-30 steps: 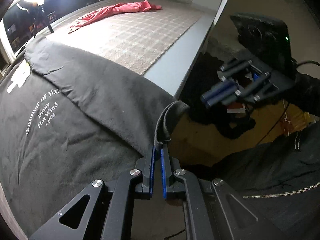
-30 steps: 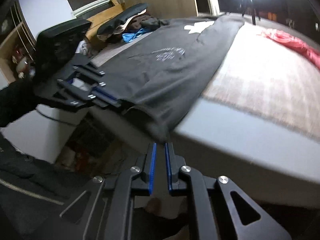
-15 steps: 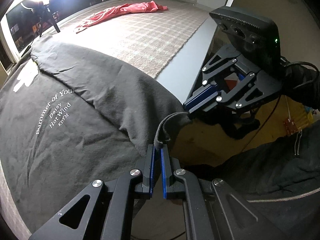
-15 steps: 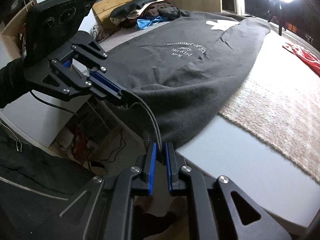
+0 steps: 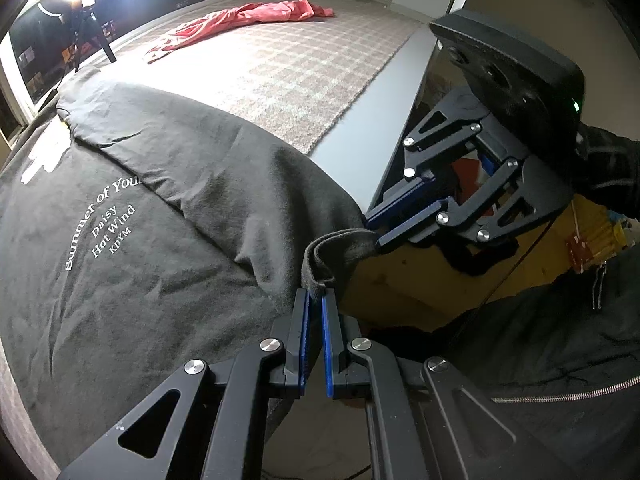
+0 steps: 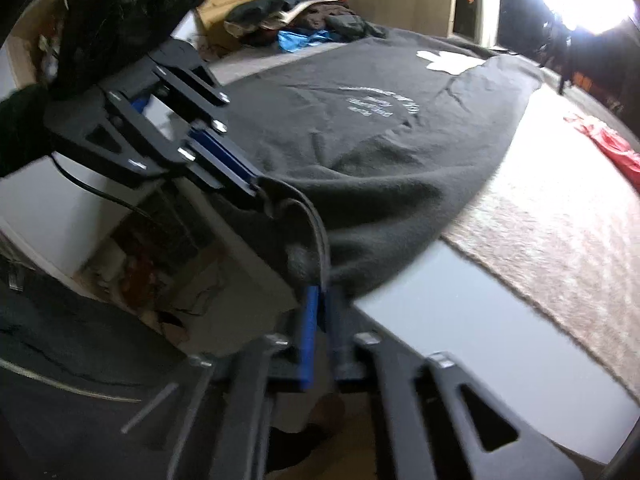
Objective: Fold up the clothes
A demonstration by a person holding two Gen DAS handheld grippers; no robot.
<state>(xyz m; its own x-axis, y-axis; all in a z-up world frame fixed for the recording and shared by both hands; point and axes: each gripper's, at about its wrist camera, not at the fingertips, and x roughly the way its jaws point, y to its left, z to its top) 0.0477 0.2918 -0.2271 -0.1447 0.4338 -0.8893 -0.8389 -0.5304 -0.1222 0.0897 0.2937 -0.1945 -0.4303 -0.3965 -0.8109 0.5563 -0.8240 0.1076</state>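
A black T-shirt (image 5: 140, 260) (image 6: 380, 140) with white lettering lies spread over the table, one sleeve folded across it. The sleeve's cuff (image 5: 332, 248) (image 6: 308, 216) hangs off the table's near edge. My left gripper (image 5: 315, 296) (image 6: 256, 186) is shut on one end of the cuff's hem. My right gripper (image 5: 374, 230) (image 6: 323, 292) comes in from the side; its jaws are closing with the other end of the hem pinched between the blue pads. The cuff stretches in a short band between the two grippers.
A checked beige mat (image 5: 280, 72) (image 6: 560, 220) covers the grey table (image 5: 372, 120) beyond the shirt, with a red garment (image 5: 248, 20) (image 6: 608, 144) at its far end. A clothes pile (image 6: 304, 20) sits behind. A person's dark zipped jacket (image 5: 560, 340) is near.
My right gripper came in from the side to the cuff and shut on its hem. The left gripper kept its hold and did not move.
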